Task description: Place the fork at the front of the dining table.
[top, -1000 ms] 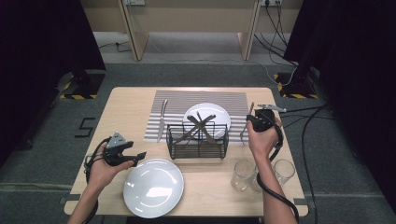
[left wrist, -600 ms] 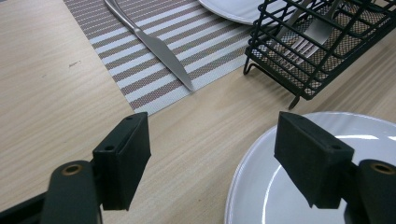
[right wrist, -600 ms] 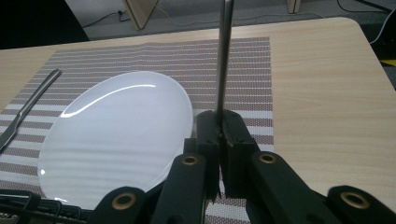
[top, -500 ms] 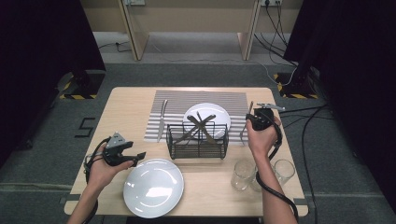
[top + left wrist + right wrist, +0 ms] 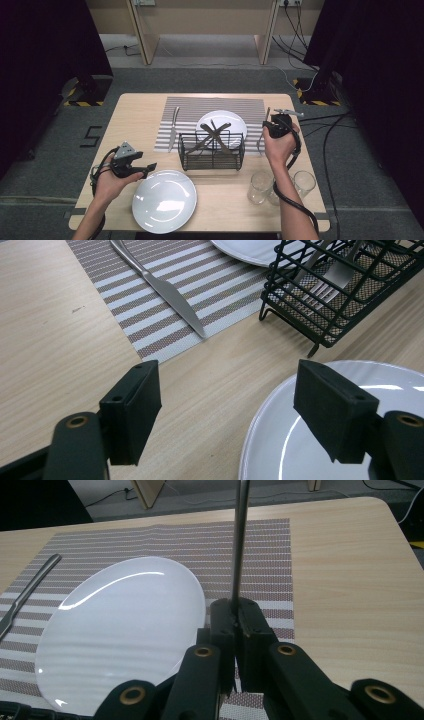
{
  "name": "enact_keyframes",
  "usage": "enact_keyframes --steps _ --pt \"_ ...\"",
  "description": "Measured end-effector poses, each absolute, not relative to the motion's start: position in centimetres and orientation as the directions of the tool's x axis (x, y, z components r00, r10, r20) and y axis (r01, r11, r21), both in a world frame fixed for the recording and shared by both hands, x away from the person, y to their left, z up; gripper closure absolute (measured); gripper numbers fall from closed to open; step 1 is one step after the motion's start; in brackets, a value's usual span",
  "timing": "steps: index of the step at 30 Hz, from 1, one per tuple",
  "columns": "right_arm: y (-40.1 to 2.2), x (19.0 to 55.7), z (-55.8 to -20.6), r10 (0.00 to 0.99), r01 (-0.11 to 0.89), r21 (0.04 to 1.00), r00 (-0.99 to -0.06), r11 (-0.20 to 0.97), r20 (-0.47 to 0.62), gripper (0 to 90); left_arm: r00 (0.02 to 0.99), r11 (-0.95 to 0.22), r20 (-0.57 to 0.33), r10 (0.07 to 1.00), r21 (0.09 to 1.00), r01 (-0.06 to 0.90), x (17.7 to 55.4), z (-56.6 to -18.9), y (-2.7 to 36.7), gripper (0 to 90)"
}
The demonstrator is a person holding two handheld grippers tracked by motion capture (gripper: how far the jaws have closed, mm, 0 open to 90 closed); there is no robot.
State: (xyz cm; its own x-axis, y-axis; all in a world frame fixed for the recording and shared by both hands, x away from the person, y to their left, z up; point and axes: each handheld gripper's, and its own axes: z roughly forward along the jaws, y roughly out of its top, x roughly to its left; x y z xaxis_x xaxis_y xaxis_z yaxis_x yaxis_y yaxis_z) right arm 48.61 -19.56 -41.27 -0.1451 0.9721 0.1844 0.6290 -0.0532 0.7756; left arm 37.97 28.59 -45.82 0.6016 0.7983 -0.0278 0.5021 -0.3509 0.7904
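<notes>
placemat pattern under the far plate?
Brown and white stripes on the placemat; the right gripper view shows it best.

Lighting: even, overhead, bright on the table (image 5: pixel 135 115); surrounding room dark. Glare: soft highlights on both white plates (image 5: pixel 164 201) (image 5: pixel 120 630). Shadows: faint, short. Focus: high view slightly soft; near jaws mildly blurred in the gripper views.

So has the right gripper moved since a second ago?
No. The right gripper sits at the same spot by the placemat's right edge, shut on the metal utensil.
</notes>
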Motion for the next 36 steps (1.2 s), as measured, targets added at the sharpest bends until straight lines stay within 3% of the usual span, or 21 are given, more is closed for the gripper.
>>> enact_keyframes --steps 36 --pt "-19.3 51.0 -41.7 0.974 0.664 0.745 -0.126 -0.059 0.189 86.9 0.600 -0.349 -0.033 0.799 0.787 0.508 38.1 -46.0 28.6 26.6"
